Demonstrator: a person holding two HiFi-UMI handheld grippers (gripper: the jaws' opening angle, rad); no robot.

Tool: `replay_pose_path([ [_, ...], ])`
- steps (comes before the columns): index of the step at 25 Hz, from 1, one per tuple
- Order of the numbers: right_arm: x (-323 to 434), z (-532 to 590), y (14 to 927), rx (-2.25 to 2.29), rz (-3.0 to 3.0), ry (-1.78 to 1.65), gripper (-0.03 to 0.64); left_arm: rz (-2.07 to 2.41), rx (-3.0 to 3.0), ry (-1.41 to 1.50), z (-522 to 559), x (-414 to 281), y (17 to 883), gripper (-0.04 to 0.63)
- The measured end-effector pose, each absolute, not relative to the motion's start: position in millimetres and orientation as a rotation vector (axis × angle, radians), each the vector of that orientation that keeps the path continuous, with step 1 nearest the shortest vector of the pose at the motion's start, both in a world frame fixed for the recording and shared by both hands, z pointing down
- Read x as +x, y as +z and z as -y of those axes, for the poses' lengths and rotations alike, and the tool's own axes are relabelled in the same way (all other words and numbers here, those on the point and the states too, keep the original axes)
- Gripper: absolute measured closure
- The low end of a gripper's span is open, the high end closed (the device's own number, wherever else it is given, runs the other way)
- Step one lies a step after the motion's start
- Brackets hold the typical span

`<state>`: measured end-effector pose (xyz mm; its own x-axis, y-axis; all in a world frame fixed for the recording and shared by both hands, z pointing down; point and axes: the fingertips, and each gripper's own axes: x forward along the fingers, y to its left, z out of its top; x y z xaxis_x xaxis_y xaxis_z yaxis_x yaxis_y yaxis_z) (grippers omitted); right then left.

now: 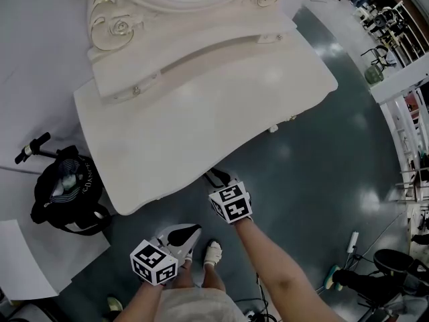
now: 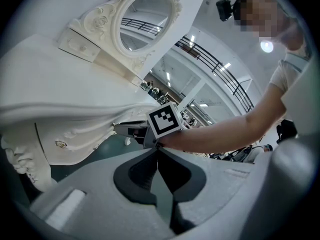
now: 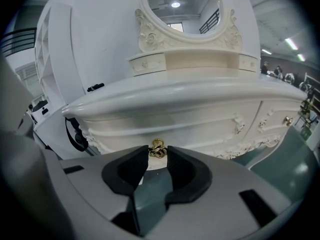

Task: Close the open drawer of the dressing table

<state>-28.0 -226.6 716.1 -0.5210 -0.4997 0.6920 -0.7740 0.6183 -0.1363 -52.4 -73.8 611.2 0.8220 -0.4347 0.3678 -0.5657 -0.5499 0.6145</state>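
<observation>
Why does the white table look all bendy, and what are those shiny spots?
Right gripper view: the wide-angle lens bows the dressing table and darkens the corners; a light spot glints in the mirror. Left gripper view: same bending, plus a glaring lamp. Head view: pale shiny patches sit on the floor.

Cream-white dressing table [image 1: 201,113] here, its broad curved top bare and glossy, with an oval mirror [image 3: 180,6] in a rose-carved frame rising at the back. Round to the front now: the long centre drawer [image 3: 200,126] sits just under the lip of the top, and its face looks flush with the carved front, no gap showing. Its small gold knob [image 3: 157,149] juts out at the middle, low on the face. The carved front curves away to the right, where a side knob [image 3: 287,120] glints gold.
</observation>
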Motion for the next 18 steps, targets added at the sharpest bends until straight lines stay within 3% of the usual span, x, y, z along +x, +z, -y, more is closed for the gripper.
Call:
replay_pose_path([
  [18,-27.1,224.5,713.8,0.978,2.195,0.588,0.494,0.731,2.252,0.222,78.3,-54.3,604.3,0.584],
])
